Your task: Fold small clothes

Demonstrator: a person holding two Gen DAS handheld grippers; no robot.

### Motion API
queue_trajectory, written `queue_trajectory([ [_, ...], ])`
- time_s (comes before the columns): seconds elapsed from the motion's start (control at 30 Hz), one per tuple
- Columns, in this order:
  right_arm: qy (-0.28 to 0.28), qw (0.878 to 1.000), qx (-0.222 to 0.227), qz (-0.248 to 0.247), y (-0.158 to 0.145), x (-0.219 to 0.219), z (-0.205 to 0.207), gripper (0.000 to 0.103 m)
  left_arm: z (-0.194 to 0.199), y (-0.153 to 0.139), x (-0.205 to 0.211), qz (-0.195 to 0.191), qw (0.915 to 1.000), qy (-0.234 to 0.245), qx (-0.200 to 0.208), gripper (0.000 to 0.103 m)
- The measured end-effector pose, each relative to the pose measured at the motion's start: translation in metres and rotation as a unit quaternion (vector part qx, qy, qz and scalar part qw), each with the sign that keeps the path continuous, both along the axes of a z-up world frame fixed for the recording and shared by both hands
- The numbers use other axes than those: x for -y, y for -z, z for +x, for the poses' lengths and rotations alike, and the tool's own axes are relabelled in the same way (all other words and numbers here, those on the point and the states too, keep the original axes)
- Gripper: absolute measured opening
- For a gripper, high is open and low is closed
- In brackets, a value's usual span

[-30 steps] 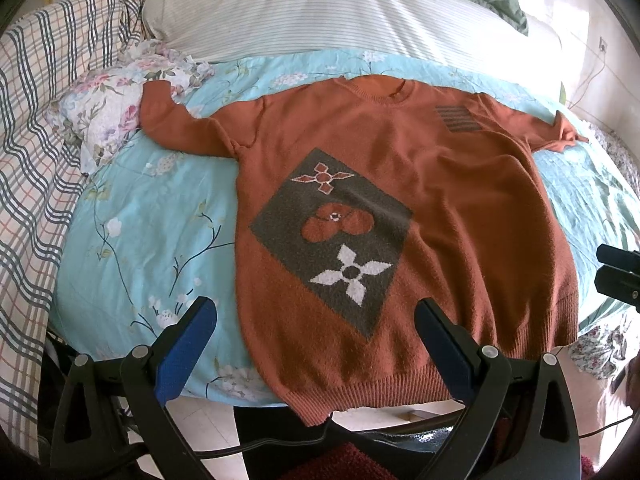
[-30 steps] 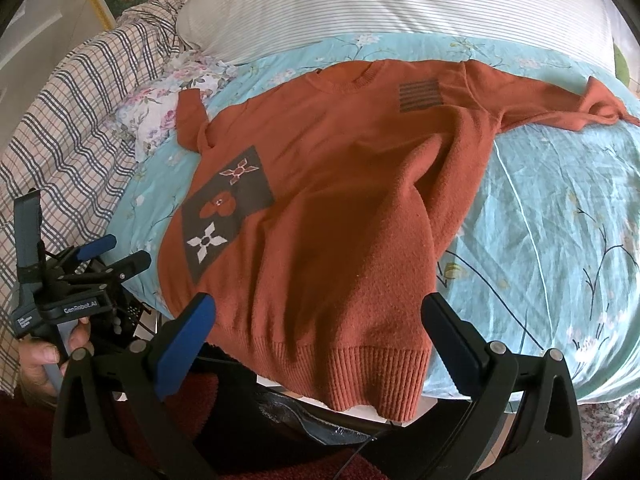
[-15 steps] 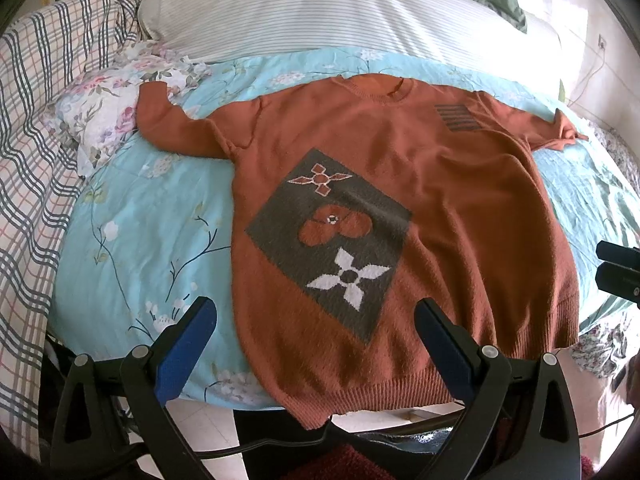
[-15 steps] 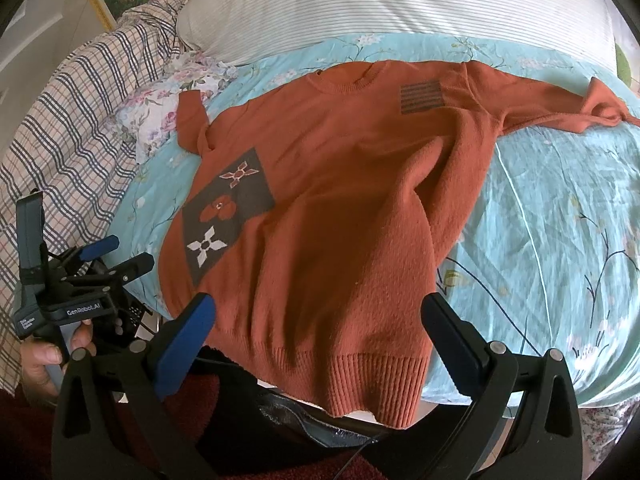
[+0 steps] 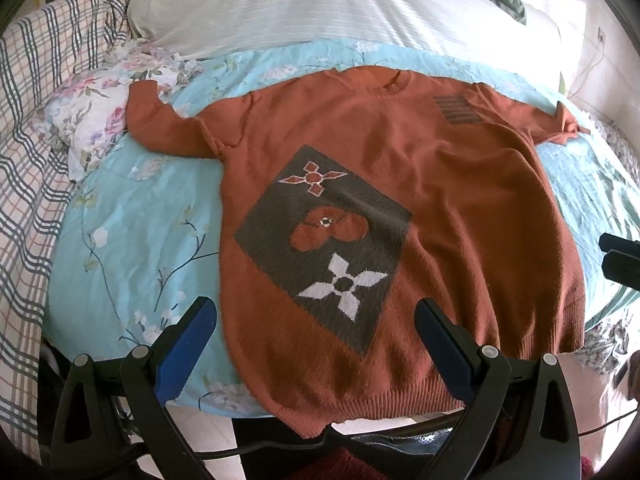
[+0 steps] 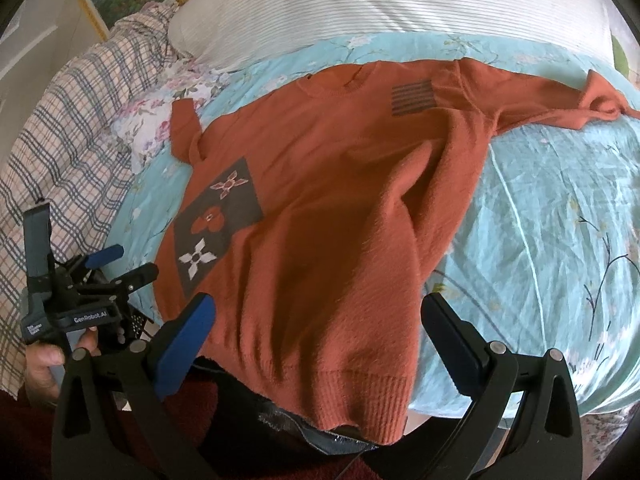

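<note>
My left view has drifted slightly; the sweater (image 5: 400,216) lies flat on the bed (image 5: 132,240). Both tongs, left (image 5: 316,332) and right (image 6: 318,328), hover released near its hem, folding unstarted; next I grip a sleeve.

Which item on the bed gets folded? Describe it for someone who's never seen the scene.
On the light-blue floral sheet, below the striped white pillow, an orange knit sweater lies spread flat, sleeves out. Only it carries a dark diamond patch with flower motifs, unlike the crumpled floral cloth beside it.
</note>
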State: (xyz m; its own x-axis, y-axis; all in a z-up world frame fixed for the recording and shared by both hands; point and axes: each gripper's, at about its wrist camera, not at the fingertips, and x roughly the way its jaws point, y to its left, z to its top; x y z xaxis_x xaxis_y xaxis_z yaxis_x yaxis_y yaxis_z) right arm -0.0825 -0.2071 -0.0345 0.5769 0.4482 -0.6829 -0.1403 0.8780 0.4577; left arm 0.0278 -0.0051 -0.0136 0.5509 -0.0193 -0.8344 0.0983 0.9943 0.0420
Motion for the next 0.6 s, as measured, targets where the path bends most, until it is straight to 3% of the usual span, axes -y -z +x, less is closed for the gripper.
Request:
queue_trajectory([
  [0.23, 0.06, 0.998, 0.002, 0.037, 0.011, 0.046, 0.014, 0.102, 0.017, 0.009, 0.001, -0.02, 0.9997, 0.0, -0.011, 0.1],
  [0.33, 0.103, 0.991, 0.041, 0.071, 0.015, 0.081, 0.022, 0.102, 0.028, 0.012, 0.0, -0.026, 0.9995, -0.006, -0.017, 0.1],
  [0.6, 0.216, 0.974, 0.026, 0.057, 0.021, 0.171, 0.056, 0.102, 0.051, 0.02, 0.008, -0.014, 0.9993, -0.001, -0.034, 0.1],
])
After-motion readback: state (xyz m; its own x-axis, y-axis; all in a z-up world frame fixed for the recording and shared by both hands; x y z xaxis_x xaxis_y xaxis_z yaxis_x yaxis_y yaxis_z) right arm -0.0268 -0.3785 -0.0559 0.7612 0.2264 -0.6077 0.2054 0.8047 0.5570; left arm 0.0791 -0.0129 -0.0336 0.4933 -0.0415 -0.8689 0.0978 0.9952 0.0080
